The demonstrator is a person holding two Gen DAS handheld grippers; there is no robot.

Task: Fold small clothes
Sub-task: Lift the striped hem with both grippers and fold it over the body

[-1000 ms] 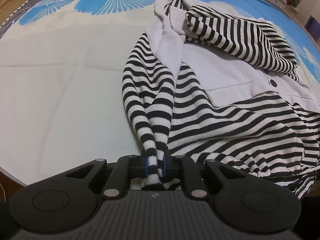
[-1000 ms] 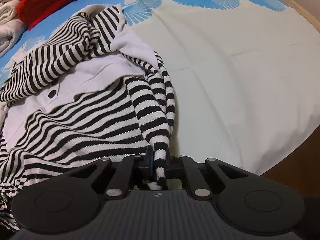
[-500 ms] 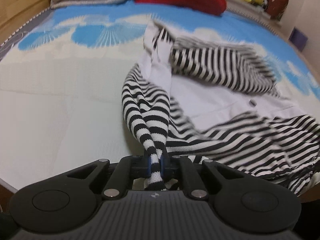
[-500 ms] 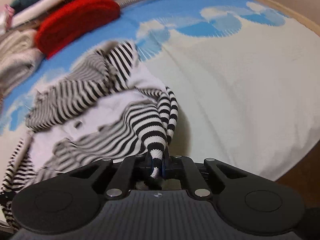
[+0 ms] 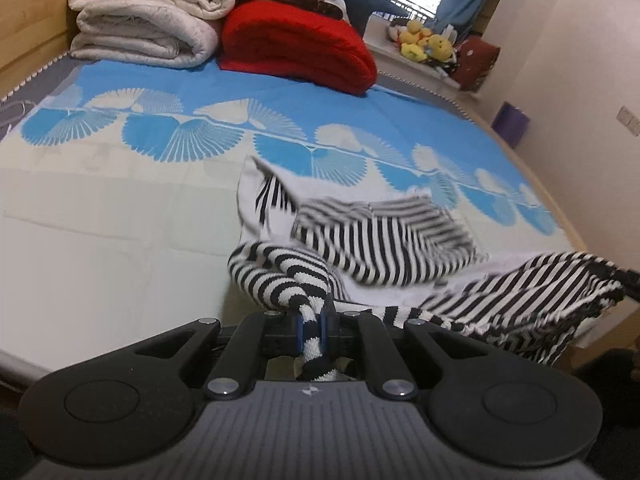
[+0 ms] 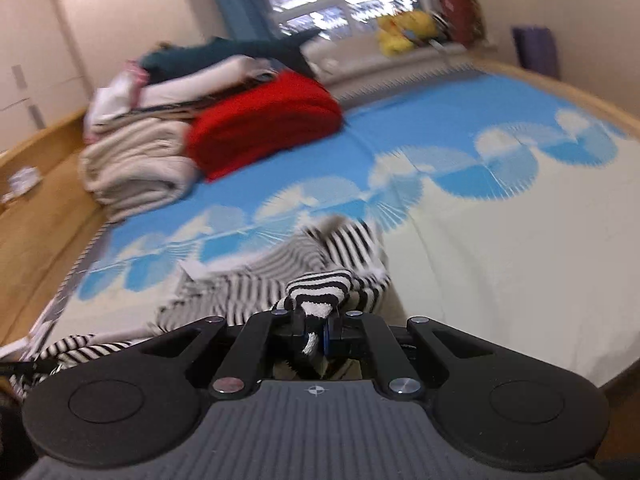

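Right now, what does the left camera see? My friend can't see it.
The left gripper pinches a black-and-white striped top, lifting its edge off a blue-and-cream bed. Folded blankets sit behind.

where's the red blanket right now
The folded red blanket lies at the far end of the bed, upper centre in the left wrist view, right beside the stack of cream bedding and well beyond the striped garment.
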